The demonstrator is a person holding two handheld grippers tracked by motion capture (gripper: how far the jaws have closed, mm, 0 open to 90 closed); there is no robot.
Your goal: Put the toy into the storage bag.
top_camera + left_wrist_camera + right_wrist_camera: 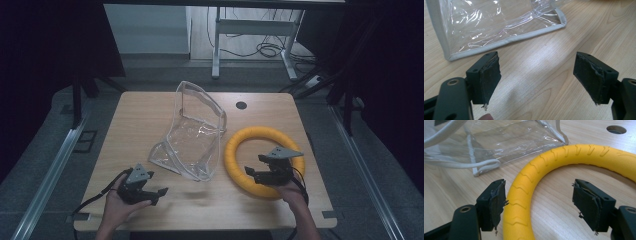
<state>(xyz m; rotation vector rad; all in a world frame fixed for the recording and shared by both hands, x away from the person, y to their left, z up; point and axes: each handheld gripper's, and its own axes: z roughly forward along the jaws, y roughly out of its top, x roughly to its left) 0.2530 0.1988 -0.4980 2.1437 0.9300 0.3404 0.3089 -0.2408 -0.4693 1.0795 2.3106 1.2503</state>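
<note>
Yellow ring (265, 161): flat on table (150, 110), right side, just beside clear bag (192, 135).
Right gripper (539, 202): jaws wide, straddling ring's near arc, left pad touching it.
Left gripper (536, 77): jaws wide, nothing between, near bag's corner.

Dim high view, dark edges; glare on plastic, perhaps overhead light.

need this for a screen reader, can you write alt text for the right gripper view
The right gripper is open, its two black jaws straddling the near arc of a ribbed yellow ring that lies on a wooden table. Behind the ring sits a clear plastic bag with white trim.
</note>
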